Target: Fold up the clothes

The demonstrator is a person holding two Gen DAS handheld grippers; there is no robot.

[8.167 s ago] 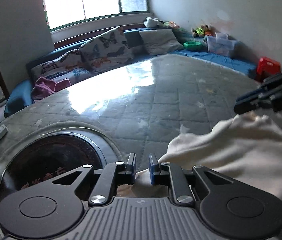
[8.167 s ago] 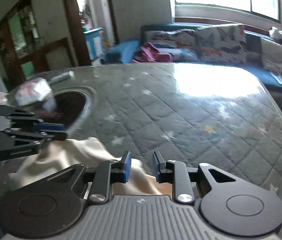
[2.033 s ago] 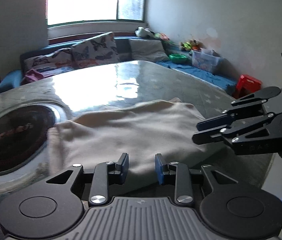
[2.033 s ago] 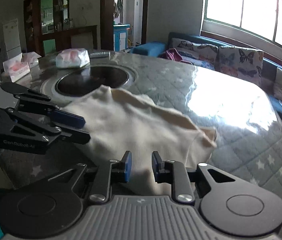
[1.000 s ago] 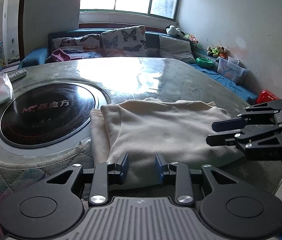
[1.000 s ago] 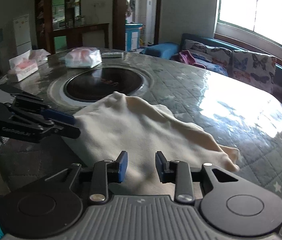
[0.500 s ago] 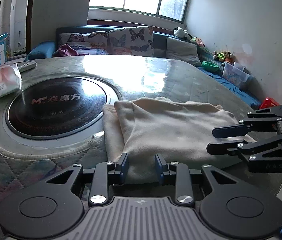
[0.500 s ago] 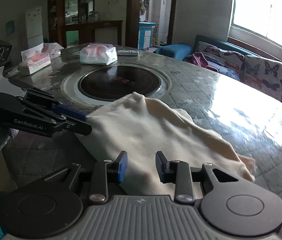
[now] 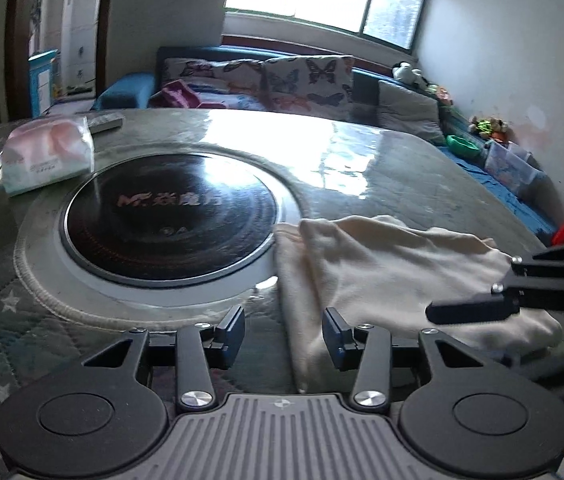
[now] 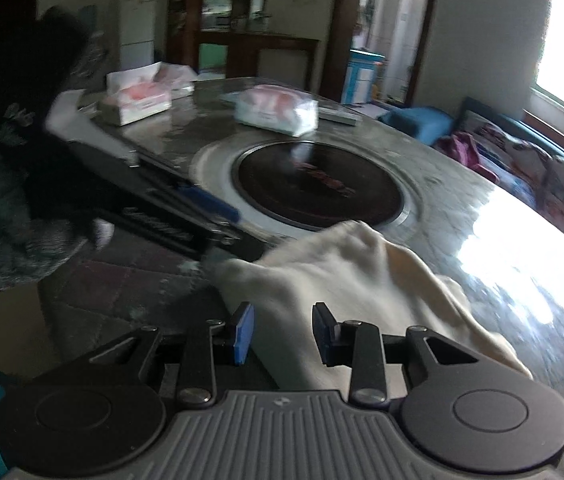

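Note:
A cream garment [image 9: 382, 272] lies folded on the quilted table cover, just right of the round black hob. My left gripper [image 9: 284, 336] hovers open at the near edge of the table. The garment's left border shows between its blue pads, which do not clamp it. In the right wrist view the same garment [image 10: 342, 276] bunches up in front of my right gripper [image 10: 282, 334], which is open and low over its near part. The right gripper [image 9: 482, 308] also shows over the garment's right end with its fingers spread. The left gripper [image 10: 193, 216] appears blurred at the garment's left corner.
A round black hob [image 9: 169, 216] is set into the table [image 9: 362, 152]. Tissue packs [image 10: 277, 110] [image 10: 137, 98] and a remote [image 9: 105, 122] lie beyond it. A sofa with butterfly cushions [image 9: 306, 76] lines the far wall. A person's dark sleeve [image 10: 29, 128] is on the left.
Both grippers held the garment's hem 8 s ago and have since let go. It now lies flat. In the last half second both views swung left, and the left jaws opened wider.

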